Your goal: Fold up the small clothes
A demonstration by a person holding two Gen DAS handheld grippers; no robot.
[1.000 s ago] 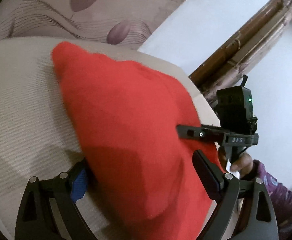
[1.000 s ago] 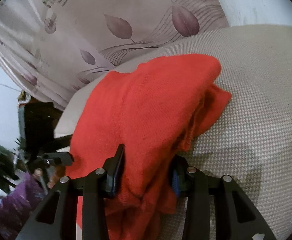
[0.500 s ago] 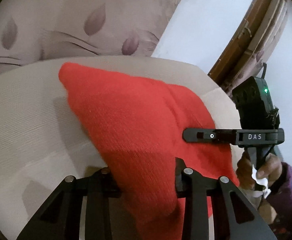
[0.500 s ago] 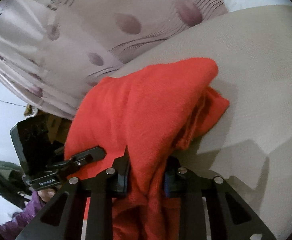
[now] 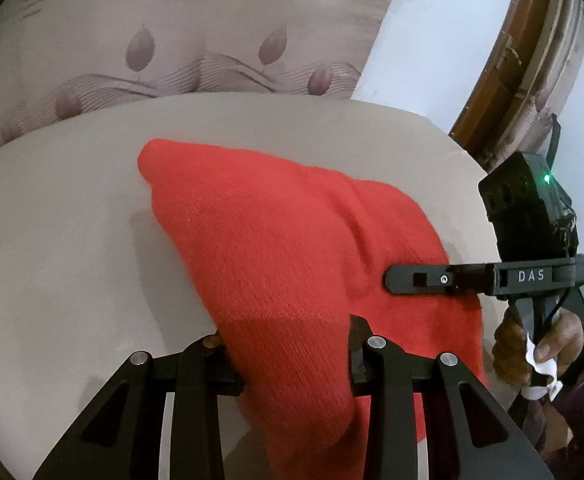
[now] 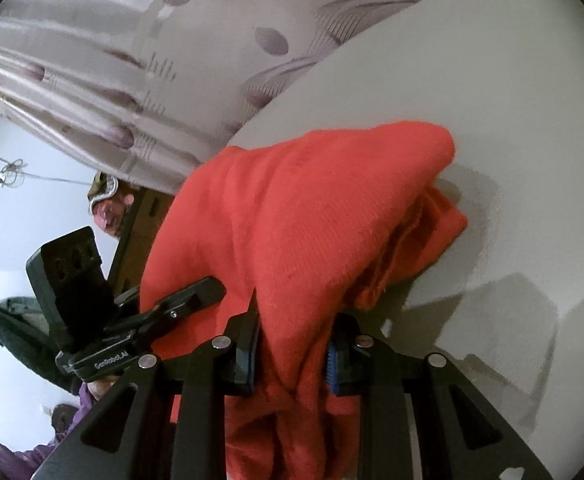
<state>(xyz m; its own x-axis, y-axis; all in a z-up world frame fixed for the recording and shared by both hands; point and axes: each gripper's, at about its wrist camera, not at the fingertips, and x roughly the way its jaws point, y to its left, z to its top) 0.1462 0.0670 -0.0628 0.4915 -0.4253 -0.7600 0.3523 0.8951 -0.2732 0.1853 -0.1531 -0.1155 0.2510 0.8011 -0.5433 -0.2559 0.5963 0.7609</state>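
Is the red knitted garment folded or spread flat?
Partly folded: the red knitted garment is doubled over, layered edges showing at its right side, near end bunched.

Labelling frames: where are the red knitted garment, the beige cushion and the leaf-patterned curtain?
red knitted garment [image 5: 283,240], left wrist view, middle.
beige cushion [image 5: 59,248], left wrist view, bare top.
leaf-patterned curtain [image 6: 139,60], right wrist view, folds.
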